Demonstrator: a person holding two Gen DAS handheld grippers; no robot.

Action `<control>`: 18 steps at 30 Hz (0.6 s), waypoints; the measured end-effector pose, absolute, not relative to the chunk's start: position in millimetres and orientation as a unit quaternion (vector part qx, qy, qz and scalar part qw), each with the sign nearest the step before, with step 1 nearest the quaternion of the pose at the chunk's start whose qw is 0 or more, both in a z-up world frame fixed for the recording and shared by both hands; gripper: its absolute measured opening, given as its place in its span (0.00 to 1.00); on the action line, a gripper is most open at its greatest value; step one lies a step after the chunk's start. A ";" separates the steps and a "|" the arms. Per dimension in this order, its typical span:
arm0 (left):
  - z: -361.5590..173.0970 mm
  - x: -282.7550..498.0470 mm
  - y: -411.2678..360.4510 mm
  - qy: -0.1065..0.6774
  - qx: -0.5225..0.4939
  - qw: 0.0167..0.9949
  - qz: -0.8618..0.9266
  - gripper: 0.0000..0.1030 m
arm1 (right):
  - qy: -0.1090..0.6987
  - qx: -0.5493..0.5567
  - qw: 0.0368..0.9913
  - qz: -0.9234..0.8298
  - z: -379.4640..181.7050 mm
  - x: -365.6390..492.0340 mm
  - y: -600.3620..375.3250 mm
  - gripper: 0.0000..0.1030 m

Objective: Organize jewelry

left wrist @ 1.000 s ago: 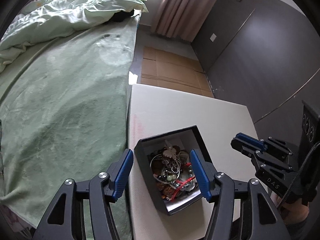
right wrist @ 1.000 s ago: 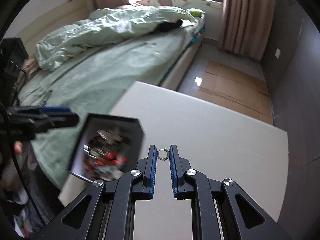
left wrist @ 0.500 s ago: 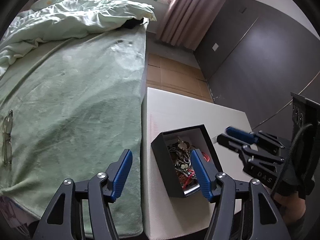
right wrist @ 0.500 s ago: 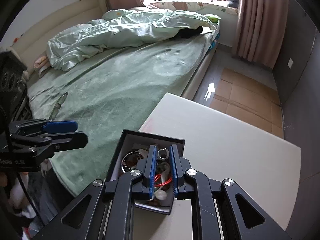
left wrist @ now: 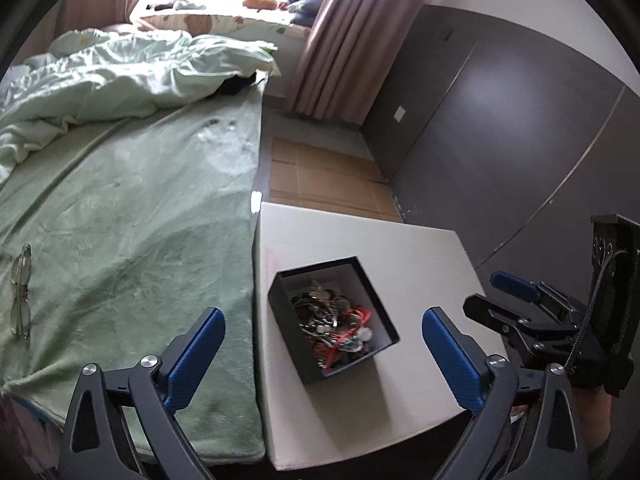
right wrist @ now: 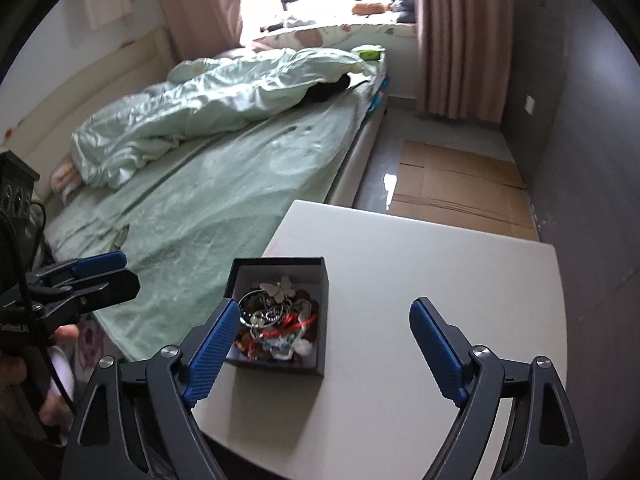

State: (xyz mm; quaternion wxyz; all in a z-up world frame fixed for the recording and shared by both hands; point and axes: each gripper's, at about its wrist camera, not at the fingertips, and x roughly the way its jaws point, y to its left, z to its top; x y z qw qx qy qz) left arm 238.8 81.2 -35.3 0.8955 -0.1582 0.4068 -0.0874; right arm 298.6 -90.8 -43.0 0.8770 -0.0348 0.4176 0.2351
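A black open box [left wrist: 380,316] holds a tangle of jewelry [left wrist: 334,326] and stands on the white table [left wrist: 360,236] near its left edge. In the right wrist view the box [right wrist: 322,320] and jewelry [right wrist: 276,320] show too, with a butterfly piece on top. My left gripper [left wrist: 324,360] is open, raised above the near side of the box. My right gripper [right wrist: 324,344] is open and empty, raised above the table just right of the box. Each gripper appears at the edge of the other's view.
A bed with a green blanket [left wrist: 120,220] lies against the table's left side. Glasses [left wrist: 20,292] lie on the blanket. Cardboard [left wrist: 320,176] covers the floor beyond the table. A dark wall [left wrist: 500,140] runs along the right.
My right gripper carried a small ring over the box, then opened; the ring is no longer between its fingers. Both grippers have pulled back and up. My left gripper stayed open.
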 end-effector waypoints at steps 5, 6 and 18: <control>-24.5 218.3 67.3 0.387 -0.143 0.906 -0.092 1.00 | 0.406 -0.012 0.884 0.229 -35.4 270.2 -110.5 0.97; -22.7 214.6 64.3 0.385 -0.140 0.908 -0.091 1.00 | 0.402 -0.007 0.887 0.226 -34.5 263.1 -115.4 0.98; -10.8 151.5 26.6 0.340 -0.125 0.928 -0.088 1.00 | 0.368 0.044 0.909 0.188 -23.9 197.3 -170.0 1.00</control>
